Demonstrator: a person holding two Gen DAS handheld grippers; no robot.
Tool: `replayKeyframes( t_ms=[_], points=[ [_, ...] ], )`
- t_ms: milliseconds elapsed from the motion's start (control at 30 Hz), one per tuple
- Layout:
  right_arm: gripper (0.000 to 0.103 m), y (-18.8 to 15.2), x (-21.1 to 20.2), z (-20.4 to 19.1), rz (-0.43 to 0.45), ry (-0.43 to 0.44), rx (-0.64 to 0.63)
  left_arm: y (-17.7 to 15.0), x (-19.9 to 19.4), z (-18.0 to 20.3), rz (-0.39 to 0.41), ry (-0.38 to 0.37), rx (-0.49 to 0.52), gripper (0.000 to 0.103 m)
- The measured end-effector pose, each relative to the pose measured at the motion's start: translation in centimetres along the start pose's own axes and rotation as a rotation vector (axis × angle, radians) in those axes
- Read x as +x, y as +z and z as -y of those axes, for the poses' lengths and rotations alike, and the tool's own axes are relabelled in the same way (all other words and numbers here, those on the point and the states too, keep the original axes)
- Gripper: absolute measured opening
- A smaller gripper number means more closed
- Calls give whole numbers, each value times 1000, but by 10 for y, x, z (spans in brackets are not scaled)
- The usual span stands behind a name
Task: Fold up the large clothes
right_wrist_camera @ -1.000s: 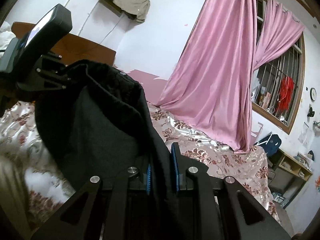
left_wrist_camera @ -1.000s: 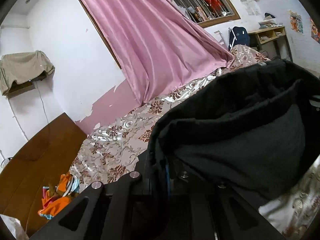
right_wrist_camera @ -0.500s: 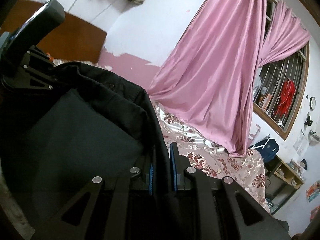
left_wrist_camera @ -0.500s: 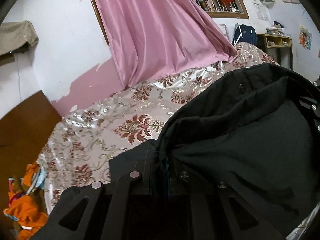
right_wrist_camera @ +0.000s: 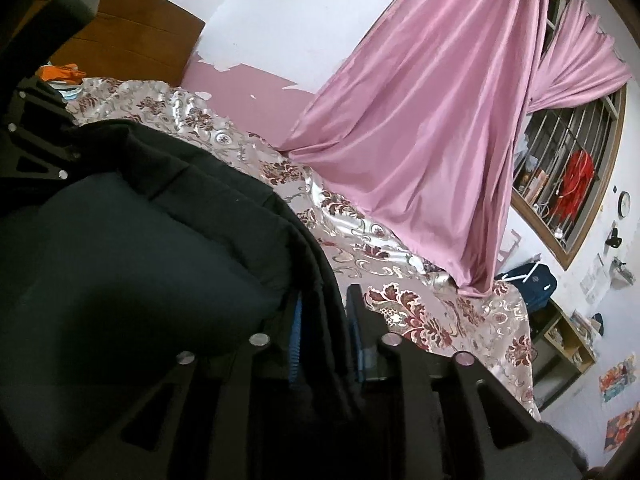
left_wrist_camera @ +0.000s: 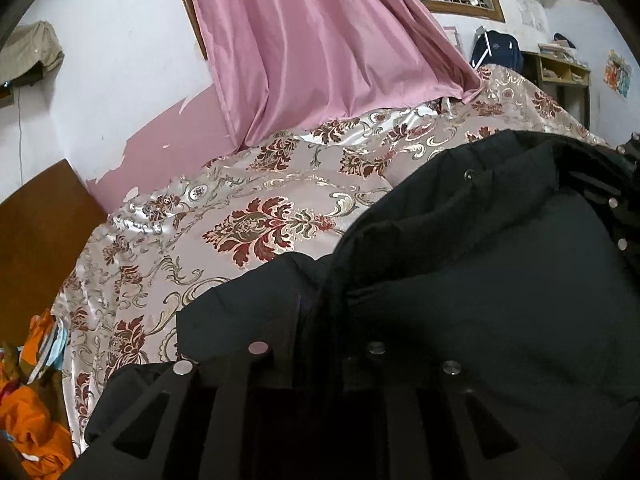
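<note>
Two grippers, left gripper [left_wrist_camera: 320, 320] and right gripper [right_wrist_camera: 324, 320], each clamp the bulky black padded jacket [left_wrist_camera: 480, 280], stretched between them, apparently just above the floral satin bed [left_wrist_camera: 240, 208] ahead.

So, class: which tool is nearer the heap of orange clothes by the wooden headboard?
Left. The left tool sits beside the orange clothes; the right tool is farther across the bed.

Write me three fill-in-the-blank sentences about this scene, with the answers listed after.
1. Both grippers are shut on a ____ coat.
2. The left gripper and the right gripper hold it over a floral ____.
3. The curtain beside the window is ____.

Missing words: black; bedspread; pink
</note>
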State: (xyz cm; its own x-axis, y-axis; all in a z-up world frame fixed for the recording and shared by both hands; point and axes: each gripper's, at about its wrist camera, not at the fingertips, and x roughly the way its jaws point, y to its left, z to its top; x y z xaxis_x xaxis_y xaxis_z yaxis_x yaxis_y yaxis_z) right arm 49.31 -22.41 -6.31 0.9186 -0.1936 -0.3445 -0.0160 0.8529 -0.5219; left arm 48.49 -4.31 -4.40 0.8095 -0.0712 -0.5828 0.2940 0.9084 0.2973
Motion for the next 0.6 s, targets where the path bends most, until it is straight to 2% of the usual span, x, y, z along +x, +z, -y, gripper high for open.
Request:
replayKeyframes(
  t_ms=[100,133,167,200,233,267,300,333,367,433,500,533,600],
  points=[
    [28,3,-5,5,12,1,14,0,-4,-6,-6,-13,-26,23],
    [37,3,-5,12,18,-6,23,1,-7,-11,-2,-29,-55,29],
    [49,4,-12,17,34,-18,42,1,-13,-16,8,-53,-89,39],
    [56,4,-17,24,53,-26,62,0,-19,-21,27,-77,-120,46],
    [68,5,-24,31,79,-35,82,0,-25,-23,43,-94,-139,58],
    [73,4,-31,37,103,-42,99,0,-33,-27,66,-109,-161,68],
    [73,4,-39,42,122,-47,113,0,-42,-28,87,-104,-169,73],
    [75,4,-50,47,143,-49,126,0,-49,-28,105,-86,-170,85],
    [77,1,-61,54,147,-45,130,0,-56,-28,124,-69,-169,90],
    [77,-5,-73,61,135,-34,144,-5,-73,-27,165,-62,-172,92],
    [79,-8,-77,65,129,-23,156,-11,-85,-28,178,-88,-169,94],
    [83,-22,-88,72,100,16,197,-15,-90,-28,177,-120,-164,94],
    [91,-29,-91,75,81,40,219,-25,-98,-27,166,-183,-145,95]
  ],
)
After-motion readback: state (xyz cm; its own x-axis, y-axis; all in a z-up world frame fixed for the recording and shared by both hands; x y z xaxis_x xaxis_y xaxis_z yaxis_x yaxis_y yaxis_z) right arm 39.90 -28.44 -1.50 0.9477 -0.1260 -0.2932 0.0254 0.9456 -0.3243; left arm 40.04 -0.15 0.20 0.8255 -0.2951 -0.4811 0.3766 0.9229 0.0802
